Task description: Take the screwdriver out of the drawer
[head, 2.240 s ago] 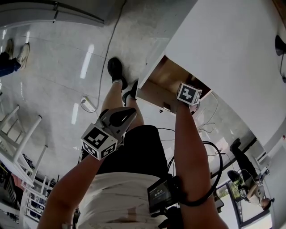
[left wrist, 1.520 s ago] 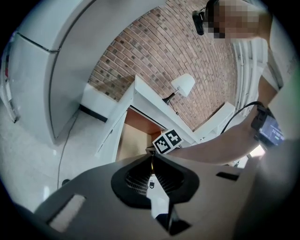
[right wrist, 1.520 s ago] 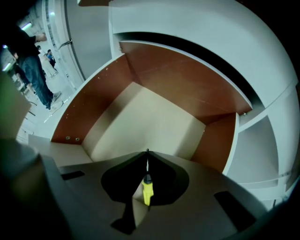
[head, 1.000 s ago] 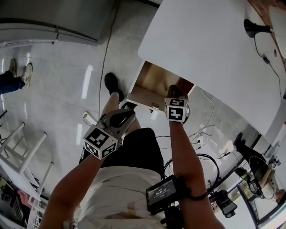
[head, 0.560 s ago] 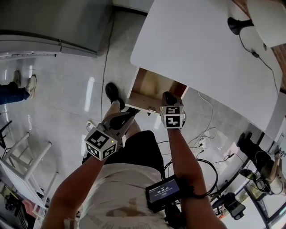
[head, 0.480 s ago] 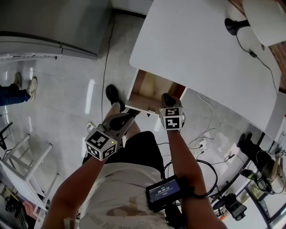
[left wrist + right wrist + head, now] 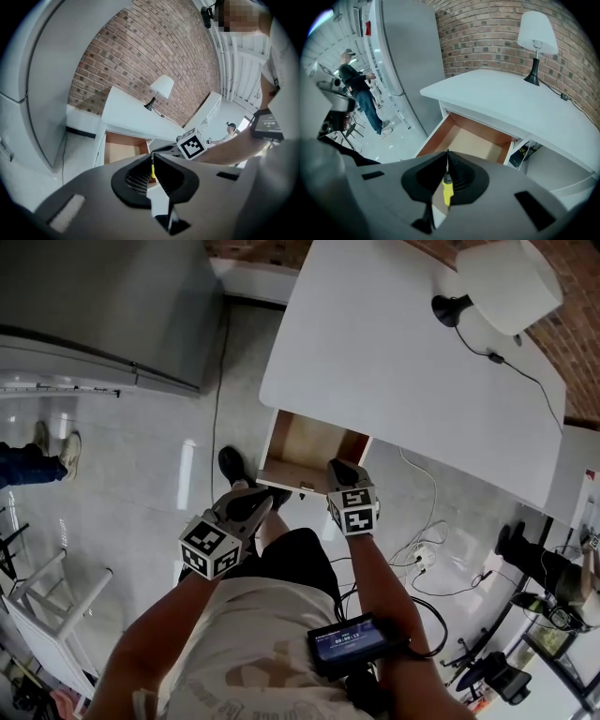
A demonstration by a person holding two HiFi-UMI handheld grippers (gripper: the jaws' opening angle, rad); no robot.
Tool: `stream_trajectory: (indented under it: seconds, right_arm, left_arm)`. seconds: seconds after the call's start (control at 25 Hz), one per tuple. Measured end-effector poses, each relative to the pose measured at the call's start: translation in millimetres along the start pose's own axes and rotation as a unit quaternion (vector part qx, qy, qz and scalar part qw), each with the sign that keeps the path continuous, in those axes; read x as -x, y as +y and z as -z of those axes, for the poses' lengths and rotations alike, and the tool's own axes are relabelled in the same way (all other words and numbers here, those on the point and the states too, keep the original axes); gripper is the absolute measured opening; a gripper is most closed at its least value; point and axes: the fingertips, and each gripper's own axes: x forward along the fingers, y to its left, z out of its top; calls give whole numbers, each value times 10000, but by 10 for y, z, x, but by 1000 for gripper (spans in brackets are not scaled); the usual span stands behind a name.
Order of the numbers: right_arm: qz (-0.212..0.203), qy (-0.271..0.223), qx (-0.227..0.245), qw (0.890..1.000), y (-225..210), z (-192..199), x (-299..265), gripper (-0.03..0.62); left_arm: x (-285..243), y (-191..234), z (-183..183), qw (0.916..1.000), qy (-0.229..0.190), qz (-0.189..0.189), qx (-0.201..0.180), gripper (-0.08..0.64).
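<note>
The right gripper (image 7: 446,159) is clenched on the screwdriver (image 7: 447,191). In the right gripper view, at the lower middle of the frame, the yellow handle sits low in the seam between the two jaws and the thin shaft runs straight up along it. The left gripper (image 7: 152,160) has its jaws drawn together with nothing held; a sliver of yellow shows through their slit, probably the same tool beyond.

In the head view the right gripper (image 7: 337,468) hovers at the centre of the frame, just over the front edge of the open drawer (image 7: 309,437). The left gripper (image 7: 264,501) hangs beside it, lower left, over the floor (image 7: 141,456). The drawer's pale wooden bottom looks bare in both gripper views. It juts from under the white table (image 7: 403,362), which carries a lamp (image 7: 506,282) at the upper right.

By my reading the tool is out, or nearly so. The risk lies in the grip — the pinch runs along a slim, round body, so a quick swing or a knock against the drawer front or the table's edge could twist it loose. It would then drop back in, or onto the floor by the person's shoe (image 7: 232,465).
</note>
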Motion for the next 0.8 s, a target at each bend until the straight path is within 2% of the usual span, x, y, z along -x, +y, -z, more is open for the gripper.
stream_trajectory:
  seconds: [0.8]
  right_arm:
    - [30, -712, -807, 9942, -48, -230, 780, 14]
  left_arm:
    - [-47, -396, -547, 9974, 79, 252, -676, 17]
